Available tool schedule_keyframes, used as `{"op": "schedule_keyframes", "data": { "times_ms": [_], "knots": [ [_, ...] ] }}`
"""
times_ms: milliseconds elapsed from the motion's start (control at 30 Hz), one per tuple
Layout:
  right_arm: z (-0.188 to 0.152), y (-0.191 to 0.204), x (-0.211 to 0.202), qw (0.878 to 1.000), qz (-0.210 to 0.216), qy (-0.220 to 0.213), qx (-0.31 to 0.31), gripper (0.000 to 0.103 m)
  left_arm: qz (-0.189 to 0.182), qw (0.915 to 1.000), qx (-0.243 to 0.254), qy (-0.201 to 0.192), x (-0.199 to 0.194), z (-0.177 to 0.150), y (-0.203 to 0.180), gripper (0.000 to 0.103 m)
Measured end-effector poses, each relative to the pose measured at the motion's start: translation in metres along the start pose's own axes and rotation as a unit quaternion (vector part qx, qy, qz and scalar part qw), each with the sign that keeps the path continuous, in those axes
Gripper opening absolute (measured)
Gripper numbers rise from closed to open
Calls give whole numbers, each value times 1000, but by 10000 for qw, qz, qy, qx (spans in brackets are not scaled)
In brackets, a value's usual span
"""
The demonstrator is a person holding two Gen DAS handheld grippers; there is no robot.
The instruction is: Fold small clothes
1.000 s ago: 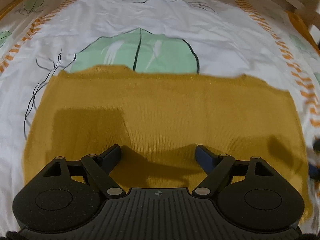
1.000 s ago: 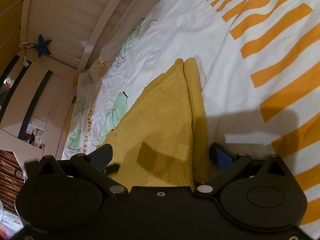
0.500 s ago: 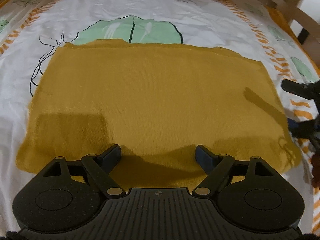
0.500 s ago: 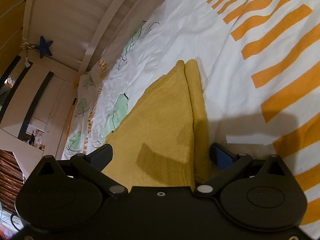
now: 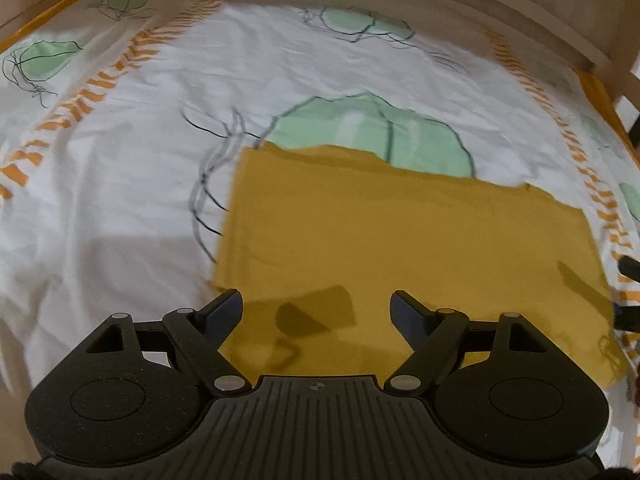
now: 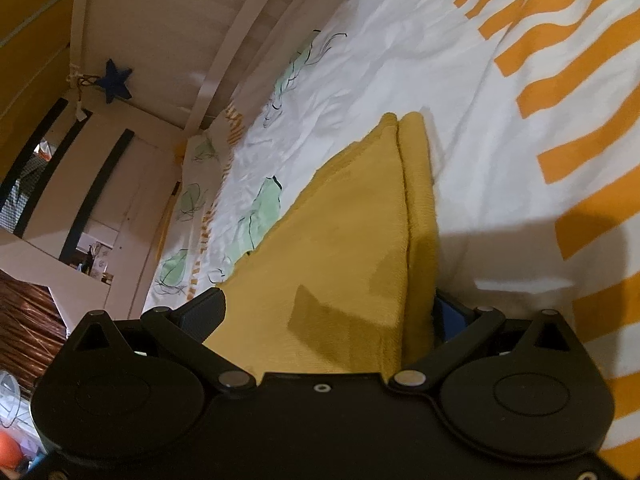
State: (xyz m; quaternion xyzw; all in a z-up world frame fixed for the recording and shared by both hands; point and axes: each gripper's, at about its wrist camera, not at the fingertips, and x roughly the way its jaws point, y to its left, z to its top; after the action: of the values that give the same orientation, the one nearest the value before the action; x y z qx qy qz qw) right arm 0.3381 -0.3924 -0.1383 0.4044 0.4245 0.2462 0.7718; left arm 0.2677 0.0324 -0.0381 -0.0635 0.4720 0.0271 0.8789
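1. My left gripper (image 5: 316,306) had swung left since a moment before, so the mustard cloth (image 5: 400,248) sat right of centre.
2. One cloth lay on the bed (image 5: 120,200), flat and already doubled; I judged further folds remained.
3. My left fingers were spread, empty. My right gripper (image 6: 332,312) was spread around the cloth's (image 6: 344,248) edge.

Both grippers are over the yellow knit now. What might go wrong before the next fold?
The right gripper straddles the yellow garment's doubled edge; closing may catch one layer only. The left gripper hangs open near a corner, so it might pinch the bedsheet too. The left view is blurred, so aim is uncertain.
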Motion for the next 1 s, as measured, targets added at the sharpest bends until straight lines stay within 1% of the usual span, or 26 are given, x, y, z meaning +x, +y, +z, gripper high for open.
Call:
{"op": "schedule_keyframes", "data": {
  "times_ms": [133, 200, 267, 367, 467, 600, 633, 700, 733, 767, 900, 1000],
  "knots": [
    [2, 2, 5, 10000, 24, 21, -38, 103, 62, 9999, 63, -54, 4, 8, 14, 80],
    [3, 2, 5, 10000, 15, 13, -33, 103, 34, 10000, -61, -53, 8, 9, 21, 80],
    [4, 3, 8, 10000, 1, 9, -43, 103, -55, 9999, -148, 30, 17, 10, 26, 80],
    [4, 5, 9, 9999, -32, 5, -99, 103, -151, 9995, -138, 229, 28, 12, 28, 80],
    [3, 8, 10, 9998, -95, 15, -183, 103, -321, 9988, -224, 299, 34, 15, 32, 80],
    [1, 13, 13, 9991, -229, 56, -357, 102, -211, 9991, -169, 332, 41, 14, 37, 80],
    [1, 15, 14, 9989, -259, 71, -391, 101, -208, 9989, -187, 372, 43, 14, 39, 80],
    [0, 16, 15, 9987, -309, 67, -392, 94, -247, 9985, -238, 436, 46, 15, 43, 80],
    [0, 16, 16, 9988, -324, 72, -373, 88, -258, 9984, -255, 437, 45, 15, 44, 80],
    [0, 16, 17, 9987, -336, 76, -368, 84, -263, 9984, -252, 421, 45, 17, 44, 80],
    [-1, 15, 17, 9987, -401, 52, -323, 74, -211, 9991, -176, 309, 40, 20, 46, 80],
    [-1, 14, 16, 9988, -435, 10, -226, 61, -250, 9994, -117, 216, 36, 23, 46, 80]
  ]
}}
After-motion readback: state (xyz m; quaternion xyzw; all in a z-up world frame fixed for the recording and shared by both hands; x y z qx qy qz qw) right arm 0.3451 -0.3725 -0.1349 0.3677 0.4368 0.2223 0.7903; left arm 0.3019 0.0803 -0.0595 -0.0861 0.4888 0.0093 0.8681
